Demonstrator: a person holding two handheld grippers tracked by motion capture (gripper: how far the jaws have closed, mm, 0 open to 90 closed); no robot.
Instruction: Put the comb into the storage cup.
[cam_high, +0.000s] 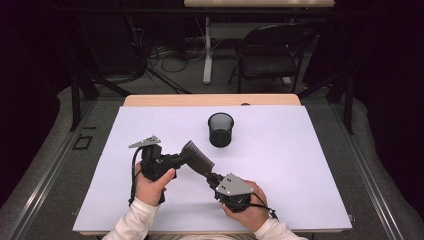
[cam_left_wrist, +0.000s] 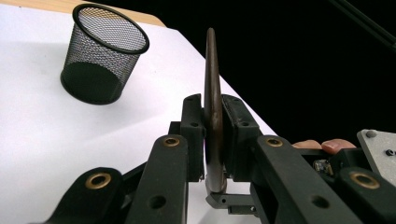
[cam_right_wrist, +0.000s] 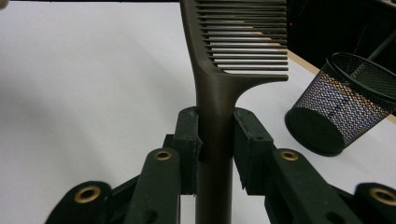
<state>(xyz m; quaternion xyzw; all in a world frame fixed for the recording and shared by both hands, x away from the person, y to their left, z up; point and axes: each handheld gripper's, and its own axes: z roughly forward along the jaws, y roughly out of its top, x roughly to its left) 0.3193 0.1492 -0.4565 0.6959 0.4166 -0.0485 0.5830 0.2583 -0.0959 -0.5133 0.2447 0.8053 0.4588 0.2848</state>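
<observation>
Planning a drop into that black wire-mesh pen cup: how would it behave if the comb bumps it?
The black wire-mesh pen cup is probably light, being open mesh, so a bump may slide it on the smooth white table. It stands upright on a flat base, likely steady, though the dark brown plastic comb striking its rim could tip it.

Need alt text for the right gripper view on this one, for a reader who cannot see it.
A brown comb stands upright, its handle clamped between the right gripper's two black fingers, with its teeth pointing to the right at the top of the picture. Behind it, at the right, a black mesh cup stands on the white table.
</observation>
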